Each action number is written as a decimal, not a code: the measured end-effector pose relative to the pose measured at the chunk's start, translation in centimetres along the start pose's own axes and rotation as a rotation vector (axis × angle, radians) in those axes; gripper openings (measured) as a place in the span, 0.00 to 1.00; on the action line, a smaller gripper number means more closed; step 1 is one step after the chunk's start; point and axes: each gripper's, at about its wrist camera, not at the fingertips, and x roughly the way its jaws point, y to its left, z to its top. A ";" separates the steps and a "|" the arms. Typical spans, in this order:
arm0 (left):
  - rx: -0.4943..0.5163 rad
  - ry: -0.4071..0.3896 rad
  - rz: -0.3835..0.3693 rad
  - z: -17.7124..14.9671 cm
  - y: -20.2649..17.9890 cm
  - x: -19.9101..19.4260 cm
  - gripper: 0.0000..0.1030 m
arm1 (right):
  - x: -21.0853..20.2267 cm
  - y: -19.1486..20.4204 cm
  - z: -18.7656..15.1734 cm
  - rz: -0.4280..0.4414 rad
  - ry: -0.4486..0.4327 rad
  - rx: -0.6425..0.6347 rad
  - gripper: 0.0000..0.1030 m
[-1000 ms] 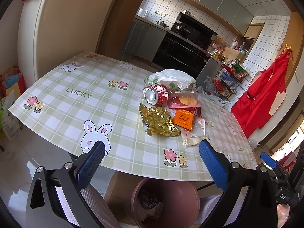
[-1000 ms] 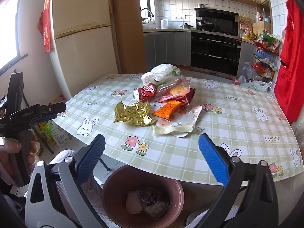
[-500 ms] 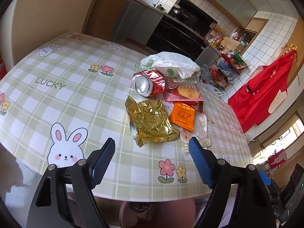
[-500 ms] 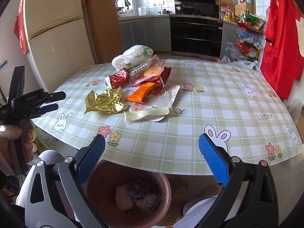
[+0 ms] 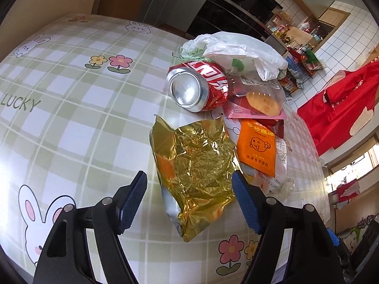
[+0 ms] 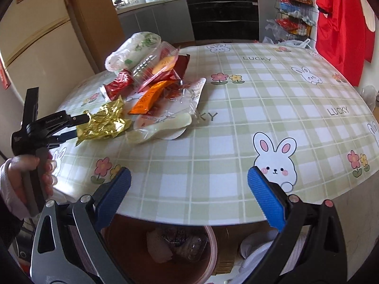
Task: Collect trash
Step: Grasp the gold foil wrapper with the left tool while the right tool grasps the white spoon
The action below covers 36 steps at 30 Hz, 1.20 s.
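A crumpled gold foil wrapper [image 5: 196, 165] lies on the checked tablecloth, and my open left gripper [image 5: 189, 198] has a finger on each side of its near end. Behind it lie a red soda can [image 5: 199, 86], an orange sachet [image 5: 257, 149], a pink snack pack [image 5: 255, 101] and a white plastic bag [image 5: 236, 49]. In the right wrist view the gold wrapper [image 6: 104, 120] sits at the left gripper's tips [image 6: 73, 127]. My right gripper [image 6: 188, 196] is open and empty over the table's near edge, above the brown bin [image 6: 165, 248].
The bin under the table edge holds some wrappers [image 6: 180, 241]. A clear wrapper with a pale spoon [image 6: 163, 125] lies beside the pile. A fridge [image 6: 35, 47], kitchen counters and a red apron [image 6: 341, 23] stand around the table [image 6: 260, 94].
My left gripper has moved forward and down over the table until its fingers straddle the gold wrapper. My right gripper has shifted right and a little forward over the table edge.
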 end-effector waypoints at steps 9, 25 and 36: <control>-0.008 0.014 -0.033 0.0 0.3 1.1 0.64 | 7.2 2.1 4.3 -0.080 0.035 0.100 0.94; 0.028 0.024 -0.045 -0.2 0.5 0.9 0.55 | 11.9 2.5 3.9 -0.193 0.180 0.017 0.93; 0.017 0.042 -0.035 -0.5 0.5 0.8 0.39 | 9.1 0.0 2.6 -0.137 0.173 -0.035 0.44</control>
